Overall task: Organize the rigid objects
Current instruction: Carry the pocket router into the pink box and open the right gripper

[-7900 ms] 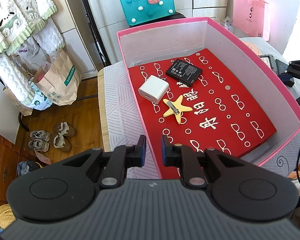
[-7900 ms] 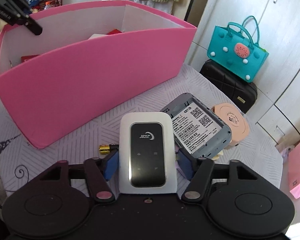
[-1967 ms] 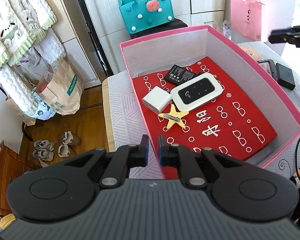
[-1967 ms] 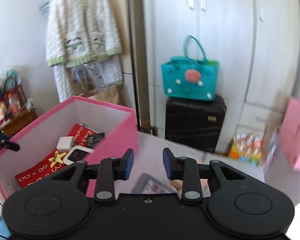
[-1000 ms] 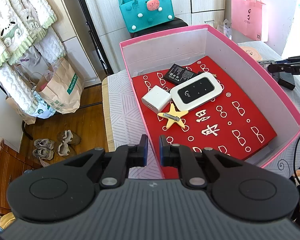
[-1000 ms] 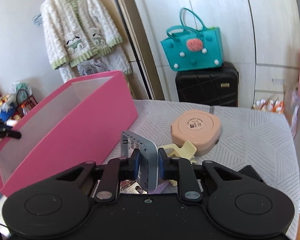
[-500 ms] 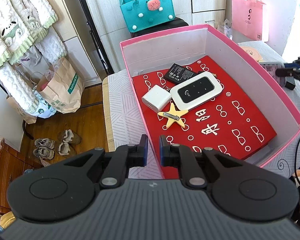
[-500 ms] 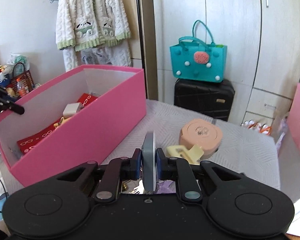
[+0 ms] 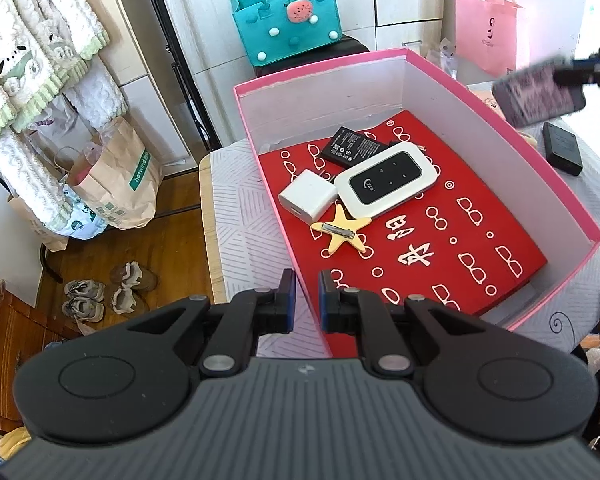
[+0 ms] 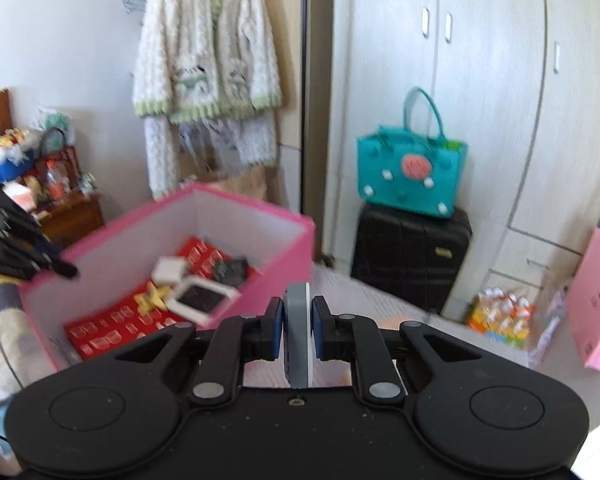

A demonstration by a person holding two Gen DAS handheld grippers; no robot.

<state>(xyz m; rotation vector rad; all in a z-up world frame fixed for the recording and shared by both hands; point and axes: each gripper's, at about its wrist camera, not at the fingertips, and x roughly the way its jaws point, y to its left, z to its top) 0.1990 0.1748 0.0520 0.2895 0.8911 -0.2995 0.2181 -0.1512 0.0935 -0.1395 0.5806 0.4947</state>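
Two grippers (image 9: 305, 294) (image 10: 297, 326) — one clamps grey device (image 10: 297, 336) edge-on

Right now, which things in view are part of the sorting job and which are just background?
Job:
- pink box, left gripper shut on its near wall
- white router, charger, battery, star clip inside the box
- grey device clamped in right gripper
- black block on the table

Background:
- teal bag
- suitcase
- cardigan
- pink bag

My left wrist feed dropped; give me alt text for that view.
Left gripper pinches the near wall of the pink box, which holds a router, charger, battery and star clip.
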